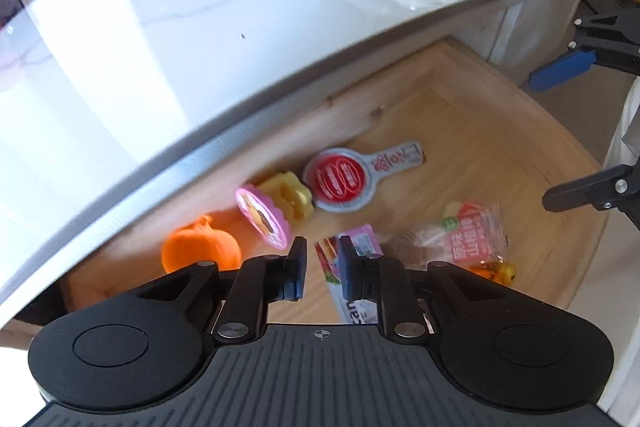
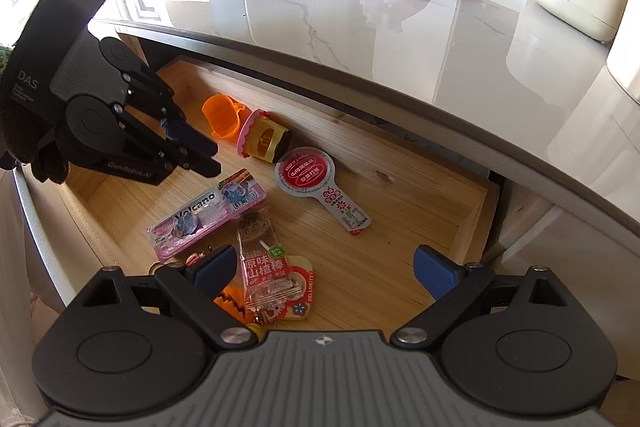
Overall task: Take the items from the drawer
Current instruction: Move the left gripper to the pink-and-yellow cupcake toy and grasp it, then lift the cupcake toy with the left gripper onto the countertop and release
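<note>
1. The drawer (image 2: 400, 195) is standing pulled out under the marble counter (image 2: 320, 7), so its contents are lying exposed for picking.
2. The left gripper (image 1: 320, 267) is hovering over the pink Volcano box (image 2: 208, 217), jaws narrowed to a small gap and holding nothing, probably pre-set for the slim box.
3. The right gripper (image 2: 324, 271) is waiting wide open and empty above the clear snack packet (image 2: 266, 271), likely keeping clear of the left.
4. The orange cup (image 2: 222, 117), sharpener (image 2: 262, 141) and red paddle tag (image 2: 320, 187) are lying toward the back wall, untouched.
</note>
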`<state>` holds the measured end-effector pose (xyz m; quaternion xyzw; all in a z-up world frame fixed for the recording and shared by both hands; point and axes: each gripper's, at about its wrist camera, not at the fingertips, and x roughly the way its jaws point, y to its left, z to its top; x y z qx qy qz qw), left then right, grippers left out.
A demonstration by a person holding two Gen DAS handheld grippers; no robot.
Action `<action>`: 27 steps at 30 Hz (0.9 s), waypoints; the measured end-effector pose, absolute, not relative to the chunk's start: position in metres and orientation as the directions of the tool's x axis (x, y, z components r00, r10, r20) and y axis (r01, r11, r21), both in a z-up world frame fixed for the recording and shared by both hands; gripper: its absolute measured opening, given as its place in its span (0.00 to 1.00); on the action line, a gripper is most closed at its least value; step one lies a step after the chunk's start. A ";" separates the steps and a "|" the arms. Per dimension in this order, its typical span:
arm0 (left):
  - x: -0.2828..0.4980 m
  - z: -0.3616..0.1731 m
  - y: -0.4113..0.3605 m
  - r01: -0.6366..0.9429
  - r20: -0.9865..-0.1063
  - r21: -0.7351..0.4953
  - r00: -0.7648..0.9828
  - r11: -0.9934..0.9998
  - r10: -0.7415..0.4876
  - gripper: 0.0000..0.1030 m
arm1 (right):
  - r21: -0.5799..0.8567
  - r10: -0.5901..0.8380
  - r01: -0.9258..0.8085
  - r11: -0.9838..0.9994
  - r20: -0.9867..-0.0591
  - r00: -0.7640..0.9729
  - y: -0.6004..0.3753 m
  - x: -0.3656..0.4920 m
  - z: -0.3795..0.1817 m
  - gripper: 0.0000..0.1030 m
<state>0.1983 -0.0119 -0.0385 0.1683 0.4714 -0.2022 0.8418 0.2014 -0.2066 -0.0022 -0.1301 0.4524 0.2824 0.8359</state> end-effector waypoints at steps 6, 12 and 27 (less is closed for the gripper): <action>0.209 -0.042 -0.015 0.425 -0.871 0.158 0.486 0.891 -0.077 0.21 | 0.022 0.344 -0.592 0.805 -0.832 0.436 -0.204 0.200 -0.003 0.93; 0.214 -0.046 -0.024 0.474 -0.835 0.240 0.546 0.847 -0.069 0.22 | 0.002 0.331 -0.591 0.807 -0.830 0.449 -0.203 0.198 -0.002 0.93; 0.239 -0.078 -0.024 0.378 -0.831 0.195 0.554 0.905 -0.052 0.41 | 0.009 0.341 -0.591 0.806 -0.824 0.453 -0.205 0.198 -0.003 0.93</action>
